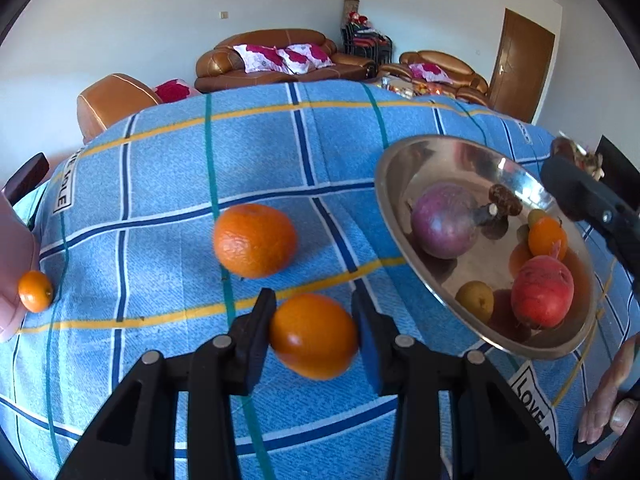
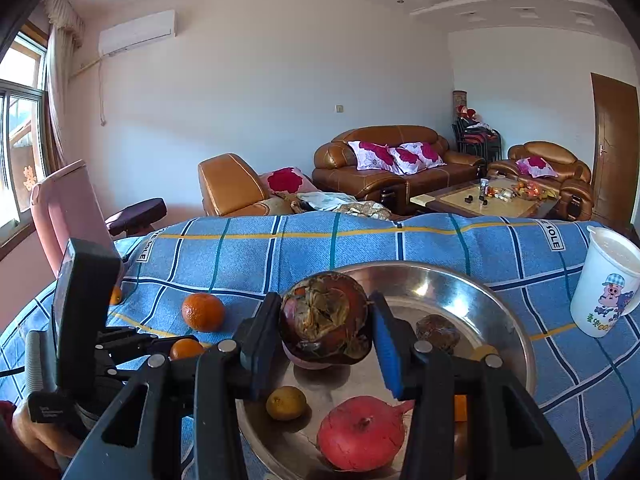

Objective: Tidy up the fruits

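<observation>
Both claws have fruit between their pads. Your left claw (image 1: 314, 336) has closed onto a small orange (image 1: 313, 336) low over the blue checked cloth (image 1: 168, 184), with a pad touching each side of it. Your right claw (image 2: 325, 322) is clamped on a dark, shrivelled fruit (image 2: 325, 322) and holds it above the near side of the steel bowl (image 2: 516, 344).

Check the left grip before you lift: the orange is smooth and round, and the pads meet it near its middle, which is where you want them. I judge that a slow, straight rise suits it best, since a twist could roll it out. Then carry it to your right toward the bowl, clearing the rim.

Mind the crowding there. A red fruit (image 2: 360, 432), a small yellowish one (image 2: 286, 402) and a purple one (image 1: 444, 220) already lie inside, and your right claw hangs over the same spot, so set down one fruit at a time.

Loose on the cloth are a bigger orange (image 1: 254, 240), just beyond your left claw, and a tiny one (image 1: 35, 291) beside a pink object (image 1: 14, 264) at the left edge.
</observation>
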A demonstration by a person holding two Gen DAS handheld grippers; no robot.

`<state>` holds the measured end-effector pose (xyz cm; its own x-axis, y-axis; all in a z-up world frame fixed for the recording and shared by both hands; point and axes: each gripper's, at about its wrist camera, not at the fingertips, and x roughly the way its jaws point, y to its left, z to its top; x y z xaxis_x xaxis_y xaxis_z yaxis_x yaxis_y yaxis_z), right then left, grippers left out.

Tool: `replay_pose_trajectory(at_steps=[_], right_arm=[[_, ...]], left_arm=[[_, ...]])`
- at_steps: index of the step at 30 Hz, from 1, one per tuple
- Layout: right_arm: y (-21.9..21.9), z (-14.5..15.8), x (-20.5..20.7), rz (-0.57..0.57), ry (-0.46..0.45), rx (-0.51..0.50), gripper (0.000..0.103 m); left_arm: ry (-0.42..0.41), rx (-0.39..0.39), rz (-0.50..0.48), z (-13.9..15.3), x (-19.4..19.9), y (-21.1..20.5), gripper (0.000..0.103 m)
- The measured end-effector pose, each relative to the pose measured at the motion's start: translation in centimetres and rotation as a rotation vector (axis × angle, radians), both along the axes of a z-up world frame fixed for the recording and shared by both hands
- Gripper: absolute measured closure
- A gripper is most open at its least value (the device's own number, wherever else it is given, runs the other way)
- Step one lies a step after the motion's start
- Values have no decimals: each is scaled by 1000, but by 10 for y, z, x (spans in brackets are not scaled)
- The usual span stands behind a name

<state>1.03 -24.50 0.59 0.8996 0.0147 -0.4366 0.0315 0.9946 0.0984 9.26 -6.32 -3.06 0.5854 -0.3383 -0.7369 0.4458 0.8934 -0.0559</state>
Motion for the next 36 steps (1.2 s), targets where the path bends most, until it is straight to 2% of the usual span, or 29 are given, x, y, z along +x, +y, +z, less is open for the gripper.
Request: replay_pose_trajectory(at_steps=[5,9,14,25,36], right_arm=[[-1,0,-1,-6,-12,2,56],[2,-1,-3,4,-17,-3,56],[10,-3,-4,-9,-18,-61,56],[19,-5,-10,-30,-24,-136,56],[7,-7,-19,-39,-13,-155,56]], left_arm=[[-118,-16,109,15,-18,17,62],[-168,-18,219,19,-32,26,62],[-215,-17,292,21,-45,27,62],[-282,-26,298,29,-74,9,62],[-295,-20,309,30,-83,-5,62]])
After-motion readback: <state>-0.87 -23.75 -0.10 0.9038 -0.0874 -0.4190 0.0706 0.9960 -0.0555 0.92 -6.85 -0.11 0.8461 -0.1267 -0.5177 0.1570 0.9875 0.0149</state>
